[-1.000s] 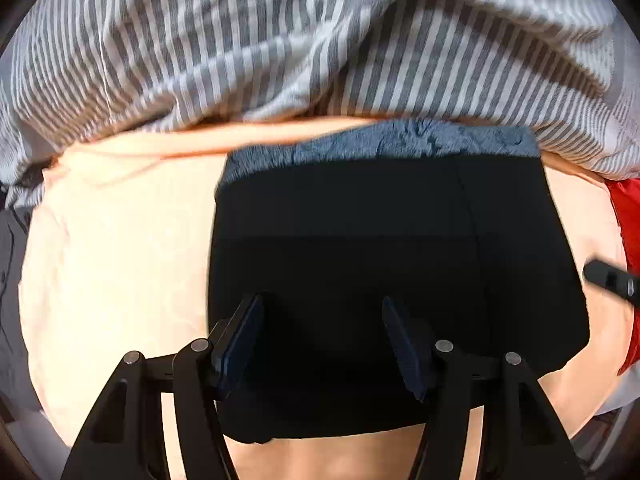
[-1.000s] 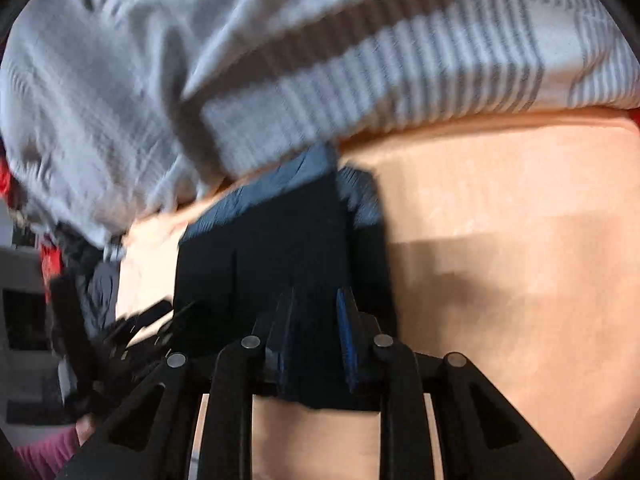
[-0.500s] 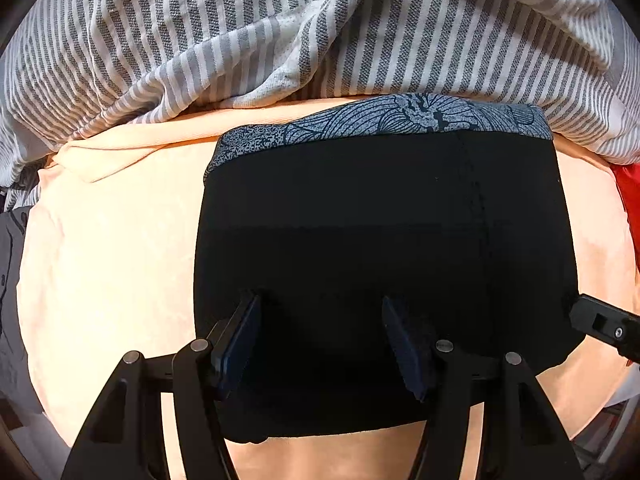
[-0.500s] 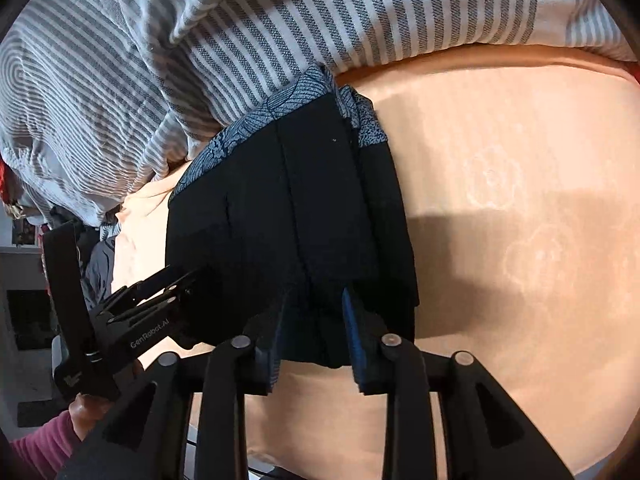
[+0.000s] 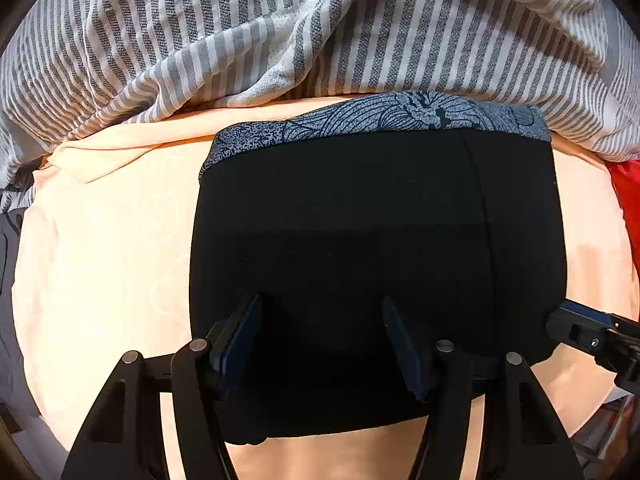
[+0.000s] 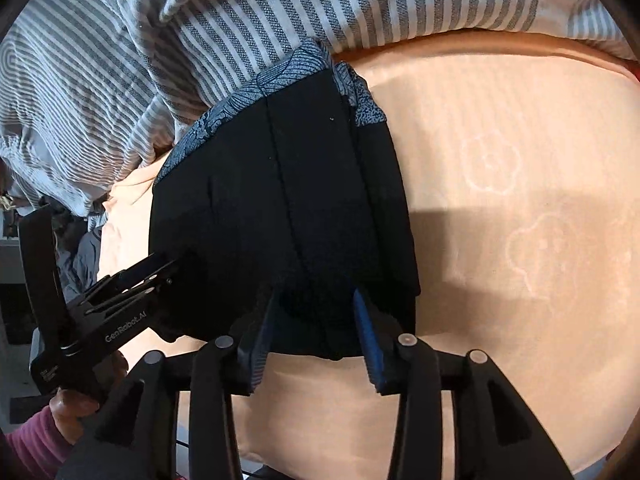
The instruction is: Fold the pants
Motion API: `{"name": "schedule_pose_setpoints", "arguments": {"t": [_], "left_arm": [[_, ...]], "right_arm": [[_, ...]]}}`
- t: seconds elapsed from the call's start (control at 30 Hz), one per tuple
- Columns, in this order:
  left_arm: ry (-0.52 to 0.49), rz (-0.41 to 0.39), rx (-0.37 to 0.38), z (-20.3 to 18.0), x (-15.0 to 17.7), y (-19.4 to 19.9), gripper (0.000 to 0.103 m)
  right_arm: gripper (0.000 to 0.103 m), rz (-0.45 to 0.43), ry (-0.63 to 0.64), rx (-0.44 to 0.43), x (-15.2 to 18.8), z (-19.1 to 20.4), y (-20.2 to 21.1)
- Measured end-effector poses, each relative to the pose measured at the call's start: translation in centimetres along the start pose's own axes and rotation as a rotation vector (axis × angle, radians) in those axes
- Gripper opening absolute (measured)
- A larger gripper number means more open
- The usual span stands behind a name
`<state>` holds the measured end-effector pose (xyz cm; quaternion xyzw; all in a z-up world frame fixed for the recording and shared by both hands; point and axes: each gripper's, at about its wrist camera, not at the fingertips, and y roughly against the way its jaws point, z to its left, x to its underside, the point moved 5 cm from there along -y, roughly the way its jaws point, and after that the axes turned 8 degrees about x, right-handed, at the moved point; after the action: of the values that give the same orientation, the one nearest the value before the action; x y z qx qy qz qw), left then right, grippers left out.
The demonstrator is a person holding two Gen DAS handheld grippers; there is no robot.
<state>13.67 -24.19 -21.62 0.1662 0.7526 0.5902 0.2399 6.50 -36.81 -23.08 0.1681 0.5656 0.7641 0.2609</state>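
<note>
Sheet (image 5: 104, 264): peach, covers the surface; the right view alone shows faint flower outlines on it.
Blanket (image 5: 280, 32): grey and white stripes, bunched along the far edge of the sheet, touching the pants' far edge.
Pants (image 5: 360, 220): black, folded into a flat block on the sheet, a blue patterned band along the far edge; the right view shows stacked layers at the block's side.
Left gripper (image 5: 322, 340): points down over the near part of the pants, jaws apart, pads not pressing on the cloth; whether the tips touch it I cannot tell.
Right gripper (image 6: 316, 328): at the pants' near corner, jaws have just been opening, now released, with the fold's edge between the pads.
Hand (image 6: 86, 398): seen only in the right view, pink sleeve, holding the left gripper's handle.
Red cloth (image 5: 628, 196): seen only in the left view, at the right edge.
</note>
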Motion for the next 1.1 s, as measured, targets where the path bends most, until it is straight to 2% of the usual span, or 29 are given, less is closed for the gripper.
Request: {"name": "schedule_pose_setpoints", "arguments": {"t": [0.07,0.13,0.23,0.37,0.5,0.63,0.73,0.87,1.03,1.1], "left_arm": [[0.013,-0.003,0.043,0.3,0.0,0.5,0.064],[0.02,-0.003,0.08,0.6,0.0,1.0,0.064],[0.014,-0.012,0.109,1.3,0.0,1.8,0.064],[0.031,-0.03,0.11,3.4,-0.6,2.8,0.064],[0.107,-0.032,0.134,6.6,-1.2,2.6,0.064],[0.11,-0.025,0.073,8.6,-1.9,1.9,0.064],[0.136,0.007,0.087,10.4,-2.2,0.6,0.064],[0.143,0.048,0.169,11.2,-2.6,-0.9,0.064],[0.118,0.126,0.314,11.4,-3.3,-2.5,0.064],[0.099,0.154,0.341,11.6,-3.4,-3.3,0.064]], "right_arm": [[0.061,-0.002,0.008,-0.018,0.1,0.2,0.0],[0.068,0.001,0.049,-0.019,0.1,1.0,-0.1],[0.074,0.012,0.103,0.004,0.1,1.9,-0.2],[0.075,0.026,0.109,-0.014,-0.4,2.1,0.5],[0.076,-0.001,0.077,-0.078,-1.6,1.1,2.2],[0.079,-0.013,0.031,-0.082,-3.1,-1.1,2.6],[0.079,-0.007,-0.004,-0.09,-3.9,-2.7,2.1],[0.08,0.034,-0.02,-0.142,-4.8,-4.4,0.7],[0.08,0.091,0.004,-0.259,-5.6,-5.2,-1.5],[0.08,0.119,0.001,-0.287,-5.8,-5.7,-2.4]]}}
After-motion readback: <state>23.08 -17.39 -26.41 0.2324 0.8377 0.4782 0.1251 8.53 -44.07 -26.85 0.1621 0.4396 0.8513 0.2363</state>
